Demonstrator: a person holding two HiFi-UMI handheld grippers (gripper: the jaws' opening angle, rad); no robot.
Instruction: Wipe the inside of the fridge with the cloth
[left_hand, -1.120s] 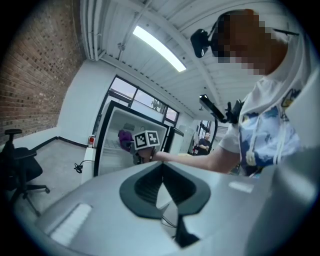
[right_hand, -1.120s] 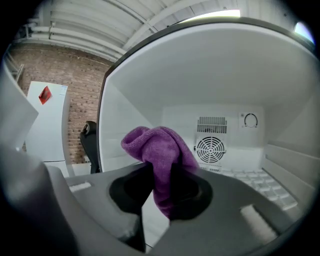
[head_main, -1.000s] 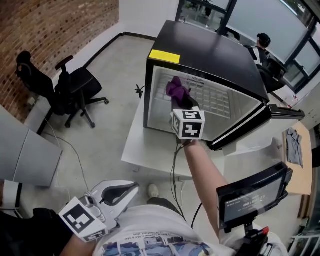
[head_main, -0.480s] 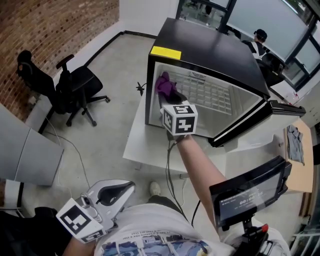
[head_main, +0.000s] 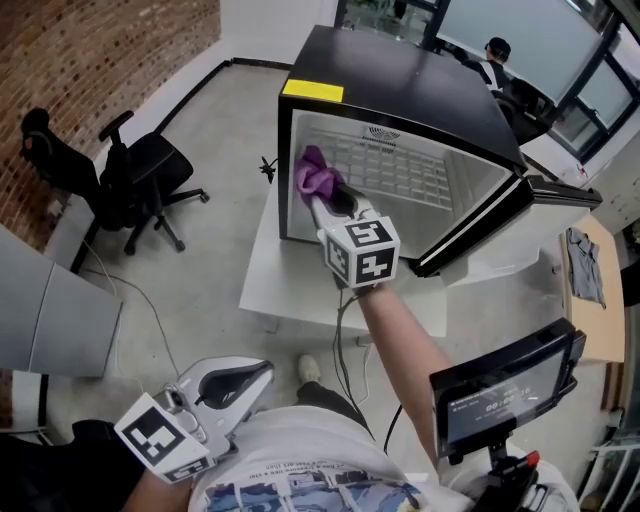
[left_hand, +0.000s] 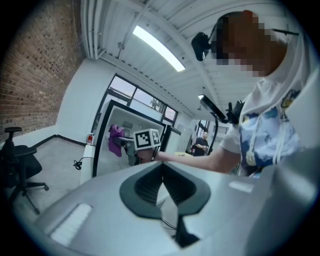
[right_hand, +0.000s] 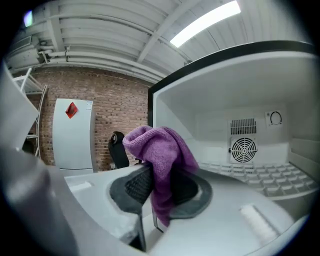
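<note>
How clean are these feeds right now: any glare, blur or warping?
Head view: evenly lit and sharp, fridge interior readable. Right gripper view: heavy fisheye bend, dark corners, ceiling light blown out, cloth in the right claw crisp. Left gripper view: same bend, mosaic patch upper right, left claw slightly soft.

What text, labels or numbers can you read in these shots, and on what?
No text can be quoted.
Screen: pale timer-like digits, too blurred to read.
Yellow label on the fridge top: no legible print.
Red diamond sign on the white cabinet: no words visible.
Shirt print: too blurred.
Marker cube: black-and-white pattern only, no text.
</note>
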